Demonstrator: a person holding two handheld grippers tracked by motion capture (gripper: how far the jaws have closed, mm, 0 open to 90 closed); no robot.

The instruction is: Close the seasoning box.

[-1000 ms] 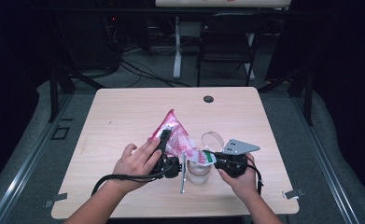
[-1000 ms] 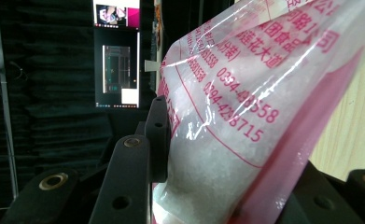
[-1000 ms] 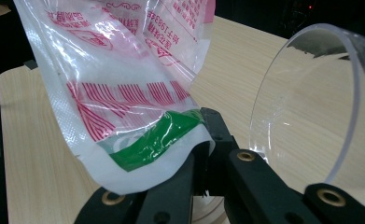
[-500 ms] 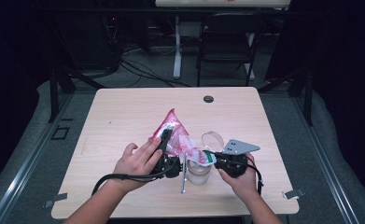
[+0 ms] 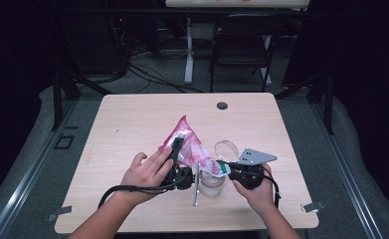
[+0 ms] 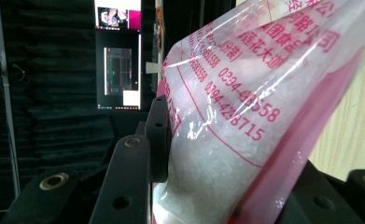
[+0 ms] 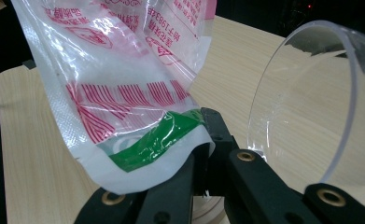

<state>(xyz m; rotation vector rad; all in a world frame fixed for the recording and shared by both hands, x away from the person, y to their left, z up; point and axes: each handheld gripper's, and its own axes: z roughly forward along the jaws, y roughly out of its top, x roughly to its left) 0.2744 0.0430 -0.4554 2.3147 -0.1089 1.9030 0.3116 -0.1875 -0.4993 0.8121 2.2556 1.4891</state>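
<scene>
A pink-and-clear plastic bag [image 5: 188,141] of white grains hangs tilted over the table, its low end above a clear jar [image 5: 211,184]. My left gripper [image 5: 178,145] is shut on the bag's body; in the left gripper view one pad [image 6: 157,140] presses into the bulging bag [image 6: 245,116]. My right gripper [image 5: 228,168] is shut on the bag's low corner. In the right gripper view its jaws [image 7: 207,120] pinch the corner by the green strip of the bag [image 7: 119,70].
A clear round lid or cup [image 5: 227,148] stands on edge just behind the jar, large at the right of the right gripper view [image 7: 311,107]. A thin metal utensil [image 5: 196,188] lies beside the jar. A dark grommet [image 5: 222,105] sits near the wooden table's [image 5: 132,124] far edge.
</scene>
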